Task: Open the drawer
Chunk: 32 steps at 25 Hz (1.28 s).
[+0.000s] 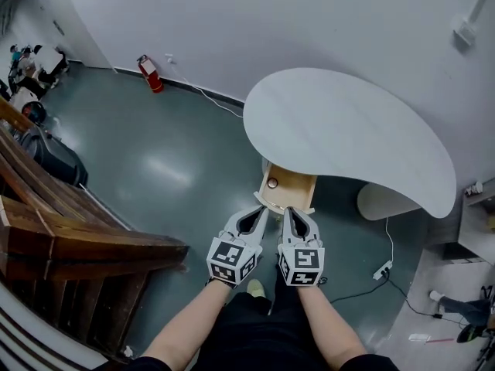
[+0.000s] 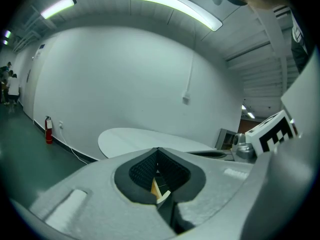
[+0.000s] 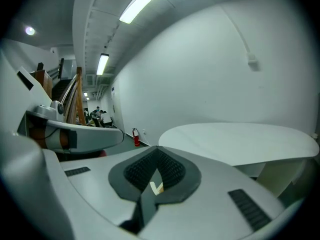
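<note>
Since the drawer (image 1: pixel 290 188) already stands pulled out from under the near edge of the white bench (image 1: pixel 348 130), its wooden inside open to the head view, the task looks about done. Its long axis, the line it slides along, runs from the bench straight toward the person. A small round thing (image 1: pixel 272 182) sits at its left side; whether it is a knob or something lying in the drawer I cannot tell.

Both claws lie at the drawer's near end, pointing along that axis. The left claw (image 1: pixel 261 209) has its tips over the left front corner and the right claw (image 1: pixel 290 211) sits over the middle of the front, so neither is clearly nearer. Each has its jaws pressed together with nothing between them.

The head view alone shows the drawer whole, but not how high the claws hang above it. The gripper views look level across the bench top (image 2: pixel 135 136) (image 3: pixel 240 139), so I judge both claws are raised clear of the drawer. They show it only as a pale sliver behind the closed pads.
</note>
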Available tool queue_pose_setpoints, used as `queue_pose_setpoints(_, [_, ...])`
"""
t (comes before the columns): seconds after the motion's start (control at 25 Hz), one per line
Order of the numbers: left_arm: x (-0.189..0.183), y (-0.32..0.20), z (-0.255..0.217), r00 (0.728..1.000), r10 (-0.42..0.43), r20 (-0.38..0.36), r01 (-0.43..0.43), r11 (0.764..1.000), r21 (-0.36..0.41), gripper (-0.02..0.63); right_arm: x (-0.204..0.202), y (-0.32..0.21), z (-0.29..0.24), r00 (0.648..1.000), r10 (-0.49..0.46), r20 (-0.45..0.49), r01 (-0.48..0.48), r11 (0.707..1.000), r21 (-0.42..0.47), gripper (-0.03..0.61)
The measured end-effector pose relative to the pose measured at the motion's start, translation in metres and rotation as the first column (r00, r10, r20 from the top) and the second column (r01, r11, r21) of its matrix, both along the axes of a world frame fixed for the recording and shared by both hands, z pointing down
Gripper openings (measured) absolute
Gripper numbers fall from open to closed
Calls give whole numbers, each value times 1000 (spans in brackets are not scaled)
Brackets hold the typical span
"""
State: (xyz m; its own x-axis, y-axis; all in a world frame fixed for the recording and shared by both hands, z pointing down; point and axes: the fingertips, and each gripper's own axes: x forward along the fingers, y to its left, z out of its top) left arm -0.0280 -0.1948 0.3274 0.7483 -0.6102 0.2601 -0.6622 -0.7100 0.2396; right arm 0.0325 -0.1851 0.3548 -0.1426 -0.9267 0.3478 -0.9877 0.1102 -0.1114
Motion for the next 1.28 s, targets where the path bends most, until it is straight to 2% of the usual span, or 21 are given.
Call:
queue_pose_setpoints(0.68, [16,-5,-109,998,14,-61,-7,995,102,6,10,-12,-135,999,-27,-44,34,983,179,15])
queue_pose_setpoints(0.92, [17,0,-134,997,8,-78,3,990,144,6,9,-6,-162,998,-34,-55,46,973,228,15])
queue_pose_setpoints(1.28, [25,-9,-141,996,-15,-82,28,988,150,6,17,-13,-166,997,-51,-56,63,971,229,14])
